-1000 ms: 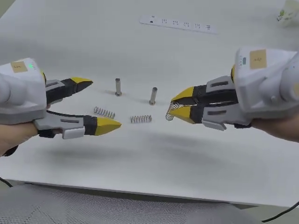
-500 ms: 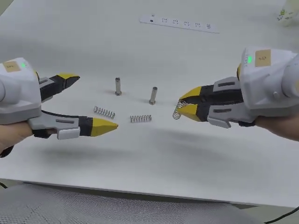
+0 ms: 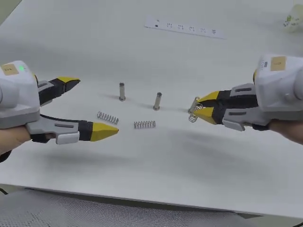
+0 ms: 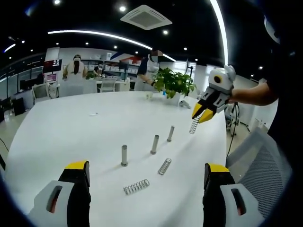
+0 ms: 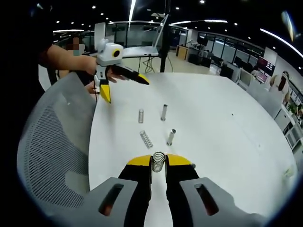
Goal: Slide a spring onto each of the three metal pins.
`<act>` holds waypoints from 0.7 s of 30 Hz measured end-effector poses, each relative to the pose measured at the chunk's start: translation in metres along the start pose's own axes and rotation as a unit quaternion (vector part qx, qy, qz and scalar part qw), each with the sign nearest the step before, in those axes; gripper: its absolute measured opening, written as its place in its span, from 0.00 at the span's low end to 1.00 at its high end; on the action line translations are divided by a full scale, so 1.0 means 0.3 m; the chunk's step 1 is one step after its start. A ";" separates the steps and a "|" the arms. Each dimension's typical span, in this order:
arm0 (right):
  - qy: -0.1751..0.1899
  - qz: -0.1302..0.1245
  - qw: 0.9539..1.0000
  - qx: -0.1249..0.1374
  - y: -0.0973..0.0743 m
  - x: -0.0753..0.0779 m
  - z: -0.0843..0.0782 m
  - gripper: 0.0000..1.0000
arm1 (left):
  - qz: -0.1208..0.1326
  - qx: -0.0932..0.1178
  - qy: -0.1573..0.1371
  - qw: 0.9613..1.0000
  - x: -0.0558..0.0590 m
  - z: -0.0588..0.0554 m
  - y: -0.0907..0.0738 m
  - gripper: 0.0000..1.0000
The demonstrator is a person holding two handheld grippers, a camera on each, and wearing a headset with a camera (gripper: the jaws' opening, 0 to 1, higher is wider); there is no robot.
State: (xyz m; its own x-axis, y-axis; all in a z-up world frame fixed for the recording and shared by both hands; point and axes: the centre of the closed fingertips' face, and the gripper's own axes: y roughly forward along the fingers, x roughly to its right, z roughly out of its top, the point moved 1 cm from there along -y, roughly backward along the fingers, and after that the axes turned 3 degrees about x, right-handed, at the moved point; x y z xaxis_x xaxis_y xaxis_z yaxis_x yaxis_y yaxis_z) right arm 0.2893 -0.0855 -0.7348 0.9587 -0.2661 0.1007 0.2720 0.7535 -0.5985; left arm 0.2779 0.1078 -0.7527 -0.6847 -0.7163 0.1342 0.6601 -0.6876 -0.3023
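1. The right tool [image 3: 203, 108] is pinching the held spring [image 3: 193, 115] near its upper end; the coil hangs at a slant in the air just beside the nearest pin [image 3: 194, 103], not yet over its top.
2. The left tool [image 3: 95, 106] is spread wide and carries nothing; it hovers over the table [image 3: 142, 170], well apart from the right one.
3. The middle pin [image 3: 157, 101] and the far pin [image 3: 122, 91] stand upright and bare; two loose springs [image 3: 144, 124] [image 3: 107, 117] lie flat in front of them; no pin wears a spring yet.
4. Likely trouble: a slanted coil may catch on the pin's rim instead of swallowing it; pushing on would buckle the spring or flick it out of the pinch.
5. The pins look free-standing; a sideways nudge from the tool or the coil could topple the nearest pin.
6. A dropped spring could roll across the smooth table.
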 end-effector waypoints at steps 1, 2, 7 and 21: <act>0.003 -0.001 1.000 0.001 -0.002 0.004 0.000 0.08 | 0.000 0.000 0.000 1.000 -0.001 0.001 0.000 0.98; 0.006 -0.003 1.000 0.002 -0.004 0.008 -0.001 0.08 | 0.000 0.000 0.000 1.000 -0.001 0.002 -0.001 0.98; 0.014 -0.015 1.000 0.003 -0.011 0.038 -0.007 0.08 | -0.001 0.000 0.001 1.000 -0.002 0.006 -0.002 0.98; 0.034 -0.052 0.998 0.001 -0.004 0.123 -0.008 0.08 | 0.000 0.001 -0.001 1.000 -0.001 0.012 -0.002 0.98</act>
State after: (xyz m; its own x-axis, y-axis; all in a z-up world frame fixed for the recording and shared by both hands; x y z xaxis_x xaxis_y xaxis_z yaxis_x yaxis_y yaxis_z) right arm 0.3241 -0.0976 -0.7324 0.9178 -0.3820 0.1082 0.3692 0.7209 -0.5865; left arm 0.2787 0.1080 -0.7490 -0.6845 -0.7161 0.1366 0.6605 -0.6885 -0.2995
